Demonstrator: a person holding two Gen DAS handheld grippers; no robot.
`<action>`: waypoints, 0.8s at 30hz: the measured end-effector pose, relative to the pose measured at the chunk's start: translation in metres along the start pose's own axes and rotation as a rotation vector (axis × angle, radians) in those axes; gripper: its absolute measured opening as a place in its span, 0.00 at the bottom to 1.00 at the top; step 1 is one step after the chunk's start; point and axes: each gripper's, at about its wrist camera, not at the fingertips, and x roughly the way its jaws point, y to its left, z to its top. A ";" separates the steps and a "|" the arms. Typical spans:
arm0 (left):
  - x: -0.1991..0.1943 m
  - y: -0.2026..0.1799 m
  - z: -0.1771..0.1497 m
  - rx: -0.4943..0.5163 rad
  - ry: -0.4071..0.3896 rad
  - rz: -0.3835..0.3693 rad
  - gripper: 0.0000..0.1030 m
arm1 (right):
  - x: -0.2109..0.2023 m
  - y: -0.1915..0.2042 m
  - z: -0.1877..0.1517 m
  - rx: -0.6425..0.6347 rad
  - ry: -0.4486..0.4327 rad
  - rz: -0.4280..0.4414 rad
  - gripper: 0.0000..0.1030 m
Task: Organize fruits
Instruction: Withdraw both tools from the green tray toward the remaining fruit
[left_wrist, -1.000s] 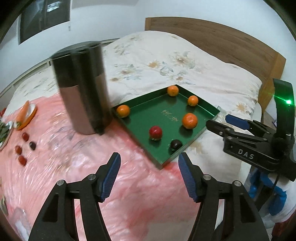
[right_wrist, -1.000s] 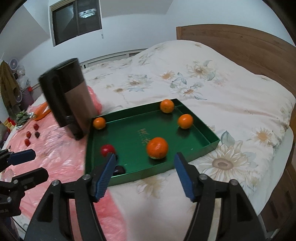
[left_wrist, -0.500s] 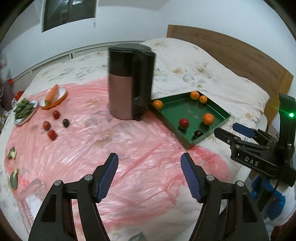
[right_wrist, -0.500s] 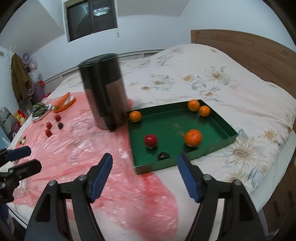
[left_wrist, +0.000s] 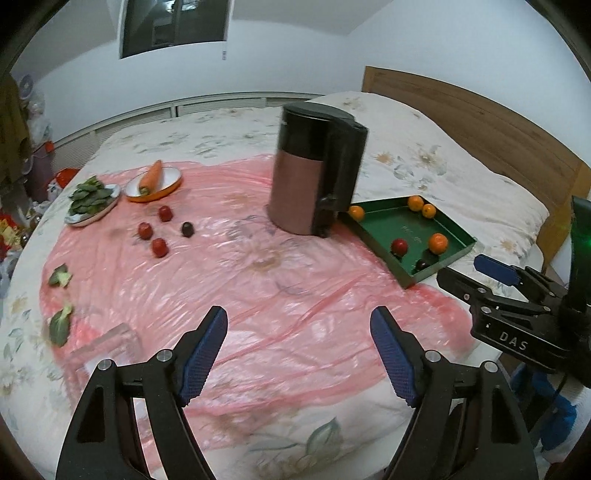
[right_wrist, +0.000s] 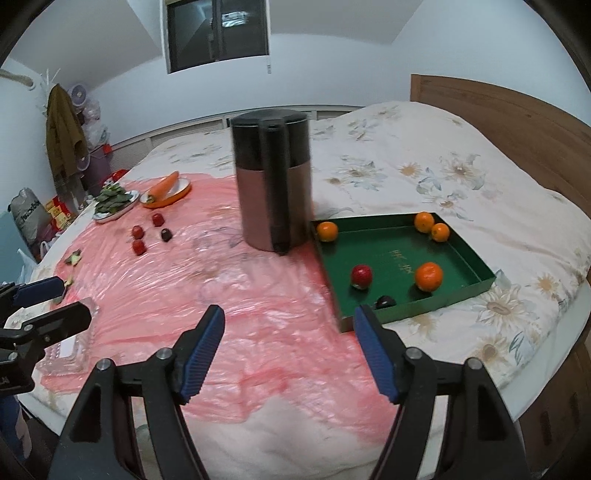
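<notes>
L gripper (left_wrist: 299, 354): my fingers spread wide, jaws have just been opening further, nothing btwn them, only pink plastic sheet (left_wrist: 240, 291) below, centre-bottom of L view.
R gripper (right_wrist: 288, 349): fingers spread full, nothing btwn pads; same sheet under them. In L view I see it at right edge, also apart.

Outward, per R view:
- Green tray (right_wrist: 476, 258), right of centre, on floral bedspread (right_wrist: 424, 166), near corner just past my right pad. Holds: red fruit (right_wrist: 361, 275) centre-left; dark fruit (right_wrist: 384, 302) by near wall; large orange (right_wrist: 428, 276) to the right of the red; small orange (right_wrist: 327, 231) in far-left corner; two oranges (right_wrist: 430, 226) touching in far-right corner.
- Tall black/copper canister (right_wrist: 271, 184), upper centre, upright, just beside tray's left far corner.
- Loose fruit on sheet, centre-left: three red fruits (right_wrist: 138, 246) and one dark one (right_wrist: 166, 234), well apart from tray.
- Orange dish w/ carrot (right_wrist: 164, 188), upper left; plate of greens (right_wrist: 112, 201) beside it.
- Green veg scraps (left_wrist: 59, 325) at left edge of L view.
- Clear plastic box (right_wrist: 70, 347), lower left, near L gripper's tips.
- Wood headboard (right_wrist: 509, 114), upper right.
</notes>
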 end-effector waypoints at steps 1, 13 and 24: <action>-0.003 0.004 -0.002 -0.007 -0.002 0.004 0.73 | -0.002 0.005 -0.001 -0.001 0.000 0.004 1.00; -0.035 0.051 -0.027 -0.102 -0.034 0.069 0.73 | -0.027 0.059 -0.004 -0.035 -0.033 0.075 1.00; -0.051 0.082 -0.039 -0.151 -0.066 0.108 0.73 | -0.031 0.086 -0.005 -0.063 -0.033 0.090 1.00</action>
